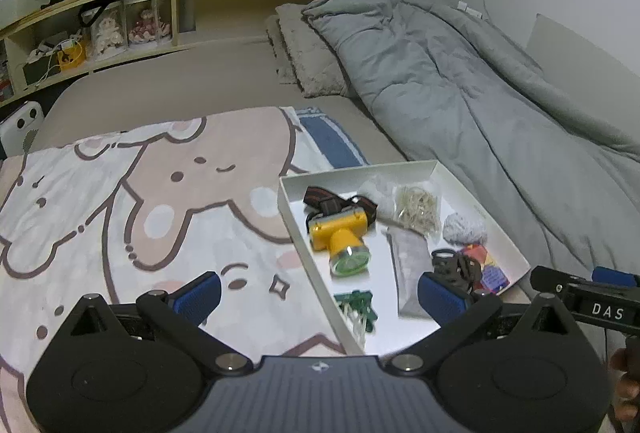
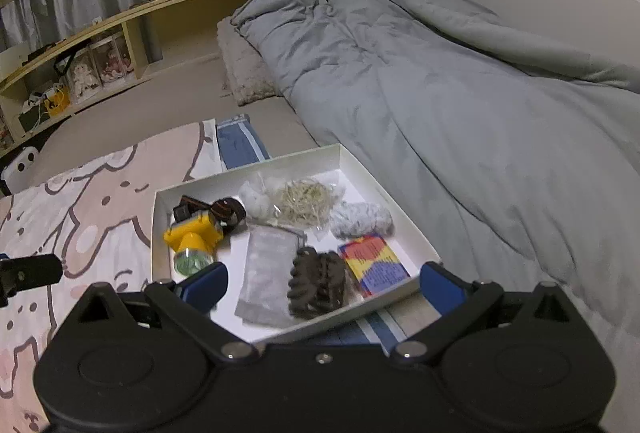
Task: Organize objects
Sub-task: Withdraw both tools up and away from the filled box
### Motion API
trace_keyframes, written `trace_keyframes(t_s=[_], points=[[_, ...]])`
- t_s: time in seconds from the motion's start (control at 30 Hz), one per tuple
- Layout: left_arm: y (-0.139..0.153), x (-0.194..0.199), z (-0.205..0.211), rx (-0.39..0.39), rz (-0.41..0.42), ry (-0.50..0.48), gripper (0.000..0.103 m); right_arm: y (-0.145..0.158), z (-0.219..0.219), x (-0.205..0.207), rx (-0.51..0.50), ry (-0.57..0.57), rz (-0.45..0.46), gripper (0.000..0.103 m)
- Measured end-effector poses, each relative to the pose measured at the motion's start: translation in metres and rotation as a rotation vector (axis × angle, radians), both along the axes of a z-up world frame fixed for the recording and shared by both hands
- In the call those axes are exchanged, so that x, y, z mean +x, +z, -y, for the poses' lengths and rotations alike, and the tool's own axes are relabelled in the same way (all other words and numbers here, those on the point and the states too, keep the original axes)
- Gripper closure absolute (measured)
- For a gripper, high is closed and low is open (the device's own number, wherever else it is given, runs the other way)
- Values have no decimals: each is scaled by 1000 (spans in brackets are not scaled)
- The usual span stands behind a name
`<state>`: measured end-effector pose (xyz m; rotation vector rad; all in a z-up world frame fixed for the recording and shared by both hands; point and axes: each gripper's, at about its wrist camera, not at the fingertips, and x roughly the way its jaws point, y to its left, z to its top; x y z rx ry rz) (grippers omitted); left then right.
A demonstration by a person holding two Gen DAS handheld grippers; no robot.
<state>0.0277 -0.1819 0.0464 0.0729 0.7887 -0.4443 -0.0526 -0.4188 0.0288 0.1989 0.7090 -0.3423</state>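
Note:
A white tray (image 1: 360,169) (image 2: 248,173) lies on the bed and holds several small things. Among them are a yellow headlamp (image 1: 340,233) (image 2: 192,233), a bag of rubber bands (image 1: 416,209) (image 2: 304,203), a grey pouch (image 1: 408,265) (image 2: 266,265), a dark hair claw (image 1: 456,267) (image 2: 318,283), a colourful box (image 1: 490,267) (image 2: 374,263) and a green item (image 1: 356,307). My left gripper (image 1: 320,297) hovers open above the tray's near left corner. Over the tray's near edge my right gripper (image 2: 324,287) is also open. Neither holds anything.
The tray rests on a cartoon-print blanket (image 1: 160,201). A rumpled grey duvet (image 1: 460,73) fills the bed's right side, with a pillow (image 1: 312,61) behind. A wooden shelf (image 1: 120,13) with dolls and clutter runs along the far edge.

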Motion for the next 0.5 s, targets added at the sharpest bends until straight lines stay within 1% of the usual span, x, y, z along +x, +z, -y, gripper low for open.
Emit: trace_keyframes(t_s=[0.2,0.33,0.5], points=[[-11,-11,-12,17,-9,6,0,-5,-14,-20,-21,22,-4,0],[-19,-15,-18,37,-17,7,0,-9,-22,-31,-43,31,-25,0],[-28,-20,-22,50,-26,-4,0,-9,-25,-37,-58,17,-15,0]])
